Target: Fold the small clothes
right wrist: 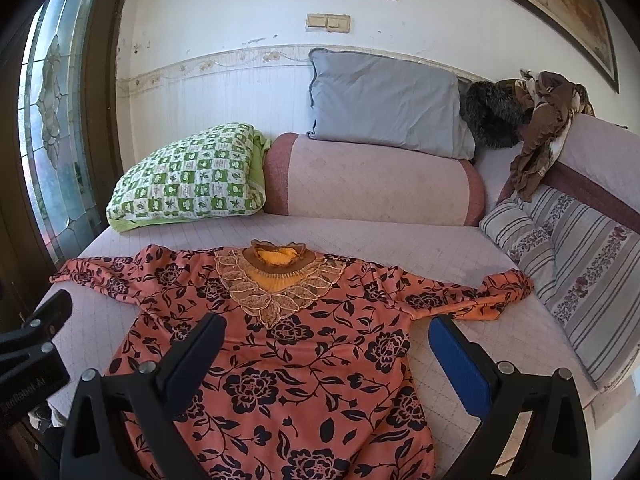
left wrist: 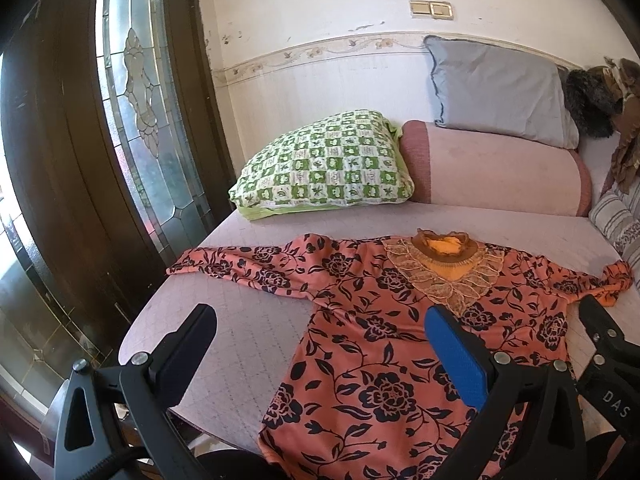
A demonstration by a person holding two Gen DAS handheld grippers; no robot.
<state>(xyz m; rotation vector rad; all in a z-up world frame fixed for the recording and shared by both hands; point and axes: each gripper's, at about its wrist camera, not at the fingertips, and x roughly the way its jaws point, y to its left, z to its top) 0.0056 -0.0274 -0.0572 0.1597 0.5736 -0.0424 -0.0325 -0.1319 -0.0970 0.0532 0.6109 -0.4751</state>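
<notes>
Floral blouse (right wrist: 280, 360) flat on bed (left wrist: 248, 320), collar away from me | left tongs (left wrist: 320, 336), right tongs (right wrist: 326, 344) both spread, empty, hovering over hem end | sleeves extend sideways.

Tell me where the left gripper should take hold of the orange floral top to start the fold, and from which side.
Pinch the cuff of the left sleeve, coming in from the bed's left edge. On the floral top that sleeve lies flat and stretched outward, its end free on the bedcover, so it should lift and fold inward easily. The left gripper is open and holds nothing.
</notes>
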